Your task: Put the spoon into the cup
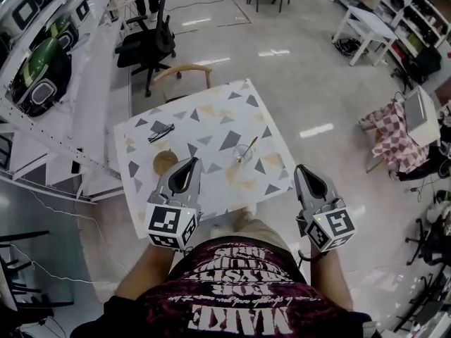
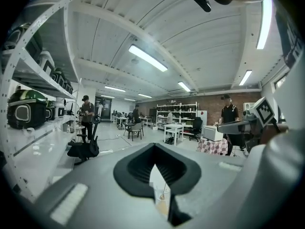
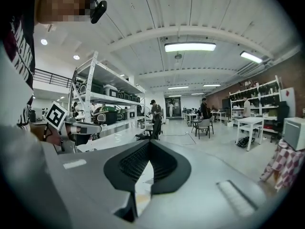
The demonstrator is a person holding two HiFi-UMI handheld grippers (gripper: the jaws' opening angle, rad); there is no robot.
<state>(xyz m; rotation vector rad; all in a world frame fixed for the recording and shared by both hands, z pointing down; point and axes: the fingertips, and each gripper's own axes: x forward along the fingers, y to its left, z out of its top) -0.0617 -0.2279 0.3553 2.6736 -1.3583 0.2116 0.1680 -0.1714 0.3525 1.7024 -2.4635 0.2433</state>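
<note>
leaning spoon [image 1: 251, 144]: bowl down inside the cup [image 1: 244, 153], handle slanting out over the rim. by my judgement the job looked done.
cup: clear and upright on the table [image 1: 211, 129], right of its middle, well ahead of my fingers.
left gripper [image 1: 191, 160]: drawn shut, my pads [image 2: 138, 168] meeting at the tips with nothing between them. only the cup and spoon showed far off through the slit.
right gripper [image 1: 299, 168]: shut as well, pads [image 3: 136, 163] together on nothing, hanging by the table's near right corner.
risk, the cup: it looked light, and top-heavy with that handle sticking out — a careless reach back in could catch the handle and tip it over.
risk, the glass: its clear rim was hard to read from above, so a misjudged approach might knock it toward the table's right edge.
risk, the disc: the brown disc [image 1: 165, 162] lay just ahead of the left gripper, and a low sweep forward could shove it.
count, task things: one spoon, one cup.
count, the rest: one table, one brown disc, one small dark thing [image 1: 161, 130] toward the far left side — too small to name.
count, grippers: two, both empty.
</note>
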